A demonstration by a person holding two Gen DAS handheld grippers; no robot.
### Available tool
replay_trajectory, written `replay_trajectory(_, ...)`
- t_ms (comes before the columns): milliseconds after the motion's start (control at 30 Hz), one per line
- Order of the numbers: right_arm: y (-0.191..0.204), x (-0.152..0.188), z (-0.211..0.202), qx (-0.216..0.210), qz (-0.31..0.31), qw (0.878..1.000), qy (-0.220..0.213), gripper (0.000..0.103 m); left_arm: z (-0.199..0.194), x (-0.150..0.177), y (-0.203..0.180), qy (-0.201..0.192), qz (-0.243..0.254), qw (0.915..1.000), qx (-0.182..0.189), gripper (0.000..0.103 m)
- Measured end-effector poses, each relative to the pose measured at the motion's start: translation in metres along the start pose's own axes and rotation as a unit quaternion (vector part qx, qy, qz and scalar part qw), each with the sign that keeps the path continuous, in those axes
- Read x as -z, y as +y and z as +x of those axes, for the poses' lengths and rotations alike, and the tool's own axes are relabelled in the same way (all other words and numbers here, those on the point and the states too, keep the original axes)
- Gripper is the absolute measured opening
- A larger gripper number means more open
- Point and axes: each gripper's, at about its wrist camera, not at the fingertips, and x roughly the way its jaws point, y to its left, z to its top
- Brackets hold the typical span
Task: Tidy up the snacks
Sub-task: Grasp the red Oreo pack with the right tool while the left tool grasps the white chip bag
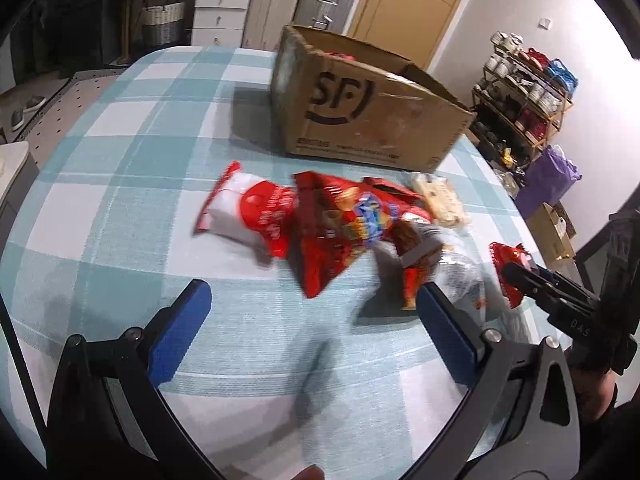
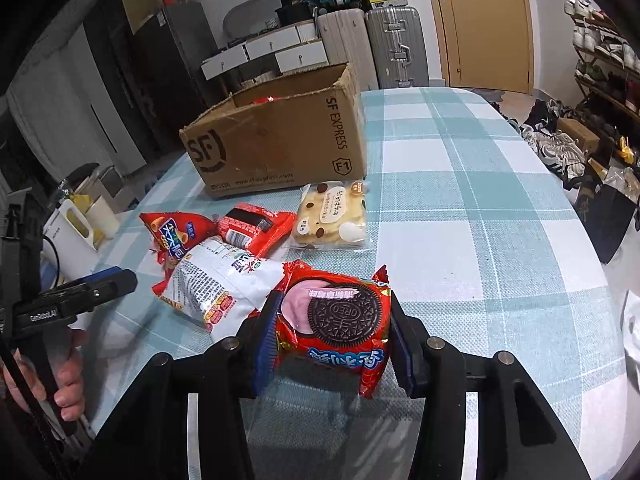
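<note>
My right gripper [image 2: 334, 334] is shut on a red Oreo pack [image 2: 336, 320], with a blue pad pressing each side, just above the checked tablecloth [image 2: 480, 200]. The left wrist view shows that pack [image 1: 506, 264] at the right, in the right gripper's [image 1: 516, 276] black fingers. My left gripper [image 1: 316, 320] stands open over bare cloth, short of the snack pile. The pile holds a red-and-white bag [image 1: 248, 208], a red chip bag [image 1: 340, 228], a white bag [image 2: 224, 284] and a cream biscuit packet [image 2: 334, 216]. Behind the pile stands an open cardboard box [image 2: 280, 140] with something red inside.
A hand [image 2: 68, 364] holds the left gripper [image 2: 116, 278] at the table's left edge, by a white container [image 2: 76, 224]. Suitcases [image 2: 392, 44], drawers and a door stand behind the table. A shoe rack [image 1: 524, 92] and bags lie to the right.
</note>
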Motion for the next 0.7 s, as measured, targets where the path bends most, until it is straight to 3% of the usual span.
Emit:
replay_trajectory(433, -0.019, 0.008, -0.028, -0.009, 0.025, 0.999, -0.026, 0.048, 0.016, -0.01, -0.082, 0.014, 0.072, 0.9962, 0.047, 0.102)
replay_trajectory(700, -0.032, 0.017, -0.044, -0.013, 0.031, 0.999, -0.042, 0.048, 0.044, -0.011, -0.115, 0.046, 0.089, 0.9944, 0.033, 0.102)
